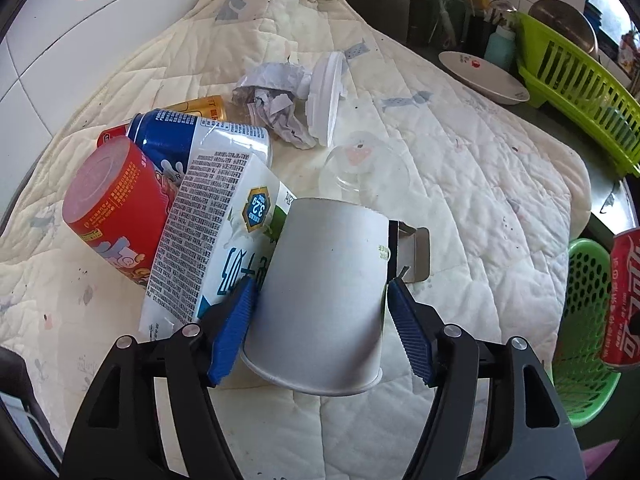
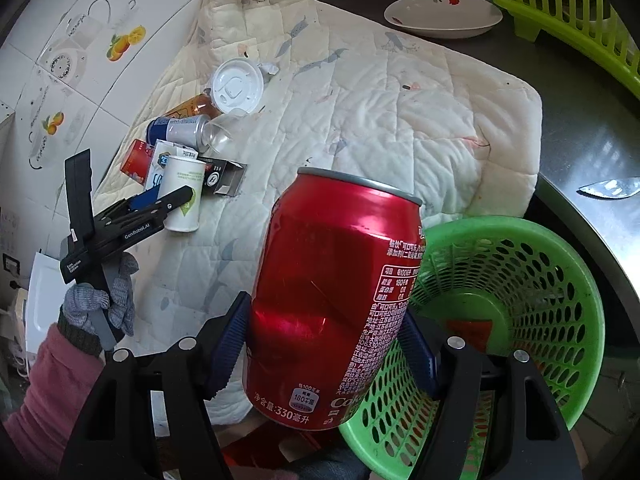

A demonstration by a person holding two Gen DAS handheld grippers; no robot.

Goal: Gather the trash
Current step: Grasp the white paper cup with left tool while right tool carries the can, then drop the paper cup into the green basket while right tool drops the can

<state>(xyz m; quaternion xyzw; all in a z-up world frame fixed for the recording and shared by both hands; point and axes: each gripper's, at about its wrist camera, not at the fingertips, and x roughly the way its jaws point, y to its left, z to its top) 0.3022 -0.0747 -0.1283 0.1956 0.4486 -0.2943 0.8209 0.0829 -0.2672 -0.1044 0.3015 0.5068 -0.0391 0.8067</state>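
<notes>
Quilted cloth (image 2: 400, 120) over kitchen counter, mostly uncleared. Right gripper (image 2: 324, 344) clamped on dented red can (image 2: 332, 292) beside green basket (image 2: 520, 248), seemingly nearly empty. Left gripper (image 1: 320, 320) bracketing paper cup (image 1: 324, 292), contact unclear; carton (image 1: 212, 240), cans, lid (image 1: 326, 96), paper wad (image 1: 272, 96) left.

Left claw (image 1: 320, 320): fingers spread, blue pads (image 1: 232, 328) flanking a paper cup (image 1: 320, 296), left pad touching, right pad just clear. Right claw (image 2: 324, 344): closed on a dented red can (image 2: 332, 300), held upright. A grey-gloved hand (image 2: 100, 304) grips the left handle.
</notes>
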